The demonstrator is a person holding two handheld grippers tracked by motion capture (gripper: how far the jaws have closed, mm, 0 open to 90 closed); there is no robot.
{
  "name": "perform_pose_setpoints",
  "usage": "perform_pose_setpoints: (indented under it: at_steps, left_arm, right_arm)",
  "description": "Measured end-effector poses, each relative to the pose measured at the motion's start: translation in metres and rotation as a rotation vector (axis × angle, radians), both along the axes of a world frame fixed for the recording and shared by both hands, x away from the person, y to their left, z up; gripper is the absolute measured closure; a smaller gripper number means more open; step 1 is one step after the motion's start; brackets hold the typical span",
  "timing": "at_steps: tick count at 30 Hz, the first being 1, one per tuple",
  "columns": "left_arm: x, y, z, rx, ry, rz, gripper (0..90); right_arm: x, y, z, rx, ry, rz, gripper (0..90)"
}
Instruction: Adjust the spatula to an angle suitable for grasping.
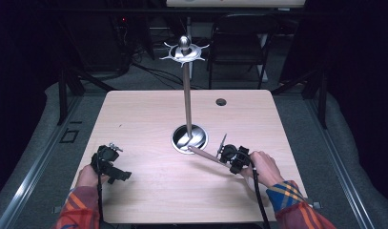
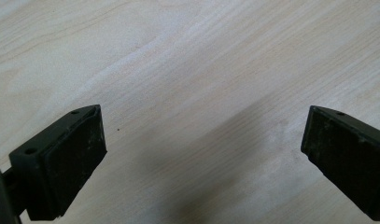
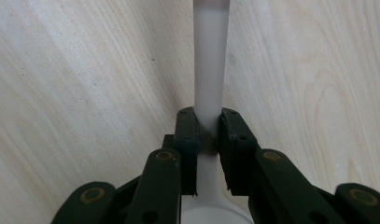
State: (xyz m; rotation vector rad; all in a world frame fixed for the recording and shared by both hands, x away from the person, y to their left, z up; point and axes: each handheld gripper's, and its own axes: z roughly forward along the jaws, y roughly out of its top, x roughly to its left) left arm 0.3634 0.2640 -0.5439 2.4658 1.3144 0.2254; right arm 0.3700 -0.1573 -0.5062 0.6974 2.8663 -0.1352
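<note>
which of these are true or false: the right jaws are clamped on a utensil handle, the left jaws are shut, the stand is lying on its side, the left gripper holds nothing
1. The right gripper has its jaws clamped on a utensil handle. True.
2. The left gripper has its jaws shut. False: they stand wide apart over the bare table.
3. The stand lies on its side. False: it stands upright on its round base.
4. The left gripper holds nothing. True.
</note>
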Motion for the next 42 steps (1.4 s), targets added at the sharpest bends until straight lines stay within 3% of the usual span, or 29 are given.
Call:
perform_pose_setpoints:
  at_steps: [5, 6, 9, 10, 24, 35, 42]
  left_arm:
    - [0.000, 0.000, 0.000, 0.000, 0.000, 0.000, 0.0]
    - [0.000, 0.000, 0.000, 0.001, 0.000, 0.000, 0.0]
    - [0.000, 0.000, 0.000, 0.001, 0.001, 0.001, 0.0]
    - [0.000, 0.000, 0.000, 0.001, 0.001, 0.000, 0.0]
    - [0.000, 0.001, 0.000, 0.001, 0.000, 0.001, 0.0]
    - [0.000, 0.001, 0.000, -0.001, 0.001, 0.001, 0.0]
    - [-0.001, 0.001, 0.000, -0.003, 0.001, 0.003, 0.0]
  right_arm:
    - [0.004, -0.008, -0.002, -0.008, -0.008, -0.076, 78.2]
    - [0.005, -0.014, -0.011, 0.141, -0.001, -0.090, 78.2]
    - [0.005, -0.017, -0.013, 0.155, -0.001, -0.114, 78.1]
    - [0.007, -0.019, -0.012, 0.141, 0.001, -0.121, 78.2]
    - [0.012, -0.032, -0.015, 0.174, 0.021, -0.240, 78.1]
    - [0.017, -0.037, -0.019, 0.160, 0.024, -0.318, 77.8]
    - [0.022, -0.041, -0.024, 0.144, 0.051, -0.366, 77.9]
